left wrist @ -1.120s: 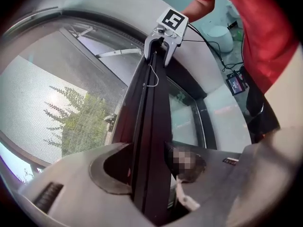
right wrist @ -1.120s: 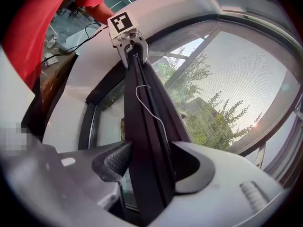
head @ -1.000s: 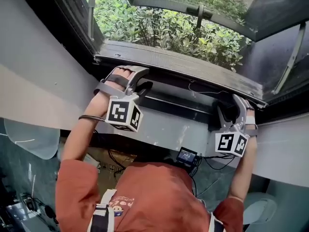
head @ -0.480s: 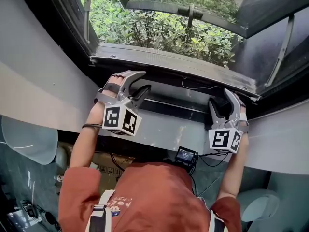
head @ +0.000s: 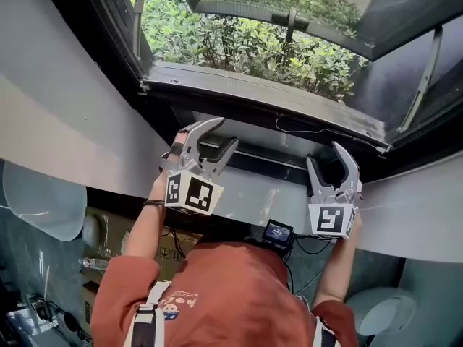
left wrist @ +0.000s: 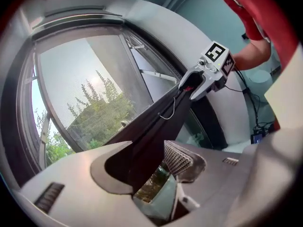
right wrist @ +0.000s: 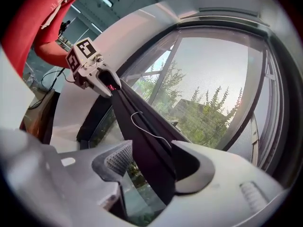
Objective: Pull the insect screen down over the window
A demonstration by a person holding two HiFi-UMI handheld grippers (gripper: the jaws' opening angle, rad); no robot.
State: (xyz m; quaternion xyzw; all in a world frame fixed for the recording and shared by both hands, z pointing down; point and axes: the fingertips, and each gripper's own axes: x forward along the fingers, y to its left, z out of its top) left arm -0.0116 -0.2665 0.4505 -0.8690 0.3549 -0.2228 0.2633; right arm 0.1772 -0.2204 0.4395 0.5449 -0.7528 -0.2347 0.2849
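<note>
While my two grippers sit at either end of the long dark pull bar at the foot of the insect screen, I judge the pull to be in its last stretch. The fine grey mesh already covers most of the window opening, with trees showing hazily through it. The bar lies low, just above the pale grey ledge.

My left gripper has its jaws spread. From its own camera the bar runs down between them, lying against one jaw. Some gap is left at the ribbed pad of the other, so it straddles the bar rather than pinching it. My right gripper stands the same way, jaws parted. The bar passes between them and rests towards one side, and a thin white cord lies loose along it.

Whether the bar has reached its catch at the bottom I cannot tell from here. If it has not, the next move calls for both grippers to bear down together. The bar has to stay level so it does not bind in its side tracks. If it has seated, both can simply draw back off it, clear of the cord.
</note>
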